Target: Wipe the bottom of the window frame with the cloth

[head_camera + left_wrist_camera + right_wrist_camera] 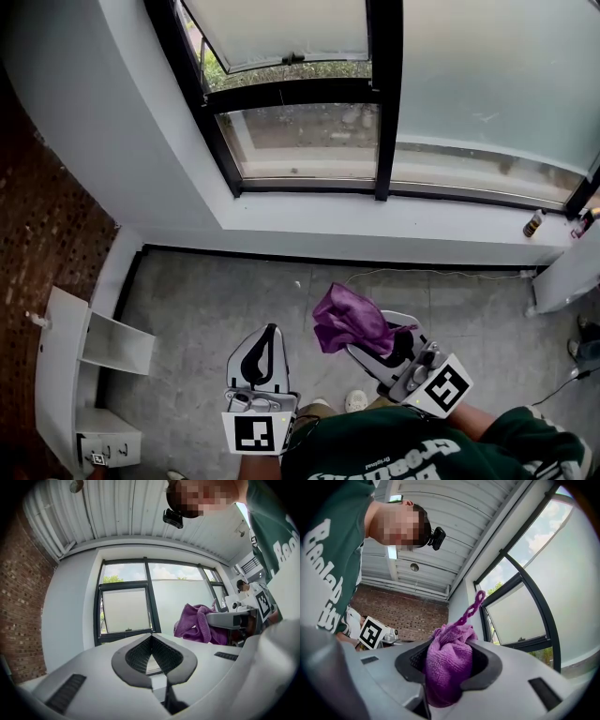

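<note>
A: Where is the cloth?
B: The purple cloth [349, 321] is bunched in the right gripper [375, 337]. Its 2 jaws are clamped on it, and in the right gripper view a thin loop of the cloth sticks up past the tips.
A: And the left gripper?
B: The left gripper [271, 330] has its jaws closed tip to tip, with nothing between them. It hangs just beside the right one, above the grey floor [206, 300].
A: Are they near the window?
B: No. Both are well apart from the bottom of the window frame [309, 186], a black strip running along the white sill [375, 228]. The cloth touches neither.
A: Anything on the sill?
B: 1 small bottle [533, 223], at its right end.
</note>
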`<control>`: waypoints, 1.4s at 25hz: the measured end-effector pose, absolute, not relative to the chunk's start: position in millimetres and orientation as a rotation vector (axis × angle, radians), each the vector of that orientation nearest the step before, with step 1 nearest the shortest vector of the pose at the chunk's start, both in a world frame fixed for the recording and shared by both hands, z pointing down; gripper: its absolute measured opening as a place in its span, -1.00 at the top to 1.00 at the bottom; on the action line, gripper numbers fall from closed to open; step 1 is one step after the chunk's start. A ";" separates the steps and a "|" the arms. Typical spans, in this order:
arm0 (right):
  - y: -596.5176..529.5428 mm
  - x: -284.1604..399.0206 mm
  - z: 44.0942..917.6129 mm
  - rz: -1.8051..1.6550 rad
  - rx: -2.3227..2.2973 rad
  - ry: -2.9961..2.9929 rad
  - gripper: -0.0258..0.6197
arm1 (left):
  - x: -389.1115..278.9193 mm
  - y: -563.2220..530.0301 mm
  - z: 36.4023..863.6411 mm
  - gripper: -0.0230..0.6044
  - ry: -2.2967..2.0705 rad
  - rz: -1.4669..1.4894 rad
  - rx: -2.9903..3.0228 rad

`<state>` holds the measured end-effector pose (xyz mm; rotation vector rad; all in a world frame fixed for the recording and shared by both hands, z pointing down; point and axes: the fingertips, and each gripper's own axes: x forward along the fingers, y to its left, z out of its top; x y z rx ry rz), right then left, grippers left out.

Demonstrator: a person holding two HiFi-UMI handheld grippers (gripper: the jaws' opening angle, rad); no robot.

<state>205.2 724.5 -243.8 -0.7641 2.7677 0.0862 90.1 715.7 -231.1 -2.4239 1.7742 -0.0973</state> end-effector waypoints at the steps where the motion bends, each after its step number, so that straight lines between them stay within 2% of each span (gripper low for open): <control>1: 722.5 204.0 -243.5 0.081 -0.764 2.766 0.43 | 88.2 714.7 -231.4 0.90 1.776 -0.100 -2.420; 9: 724.7 208.4 -235.6 0.058 -0.714 2.760 0.43 | 86.5 723.7 -226.5 0.90 1.822 -0.125 -2.375; 21: 676.6 173.3 -198.2 0.041 -0.735 2.743 0.43 | 54.1 660.9 -201.2 0.90 1.745 -0.133 -2.393; 27: 598.3 120.4 -195.4 0.057 -0.812 2.740 0.43 | -2.1 575.7 -212.1 0.90 1.643 -0.082 -2.393; 35: 451.1 6.1 -207.5 0.054 -0.927 2.754 0.43 | -110.7 425.0 -228.4 0.90 1.546 -0.062 -2.457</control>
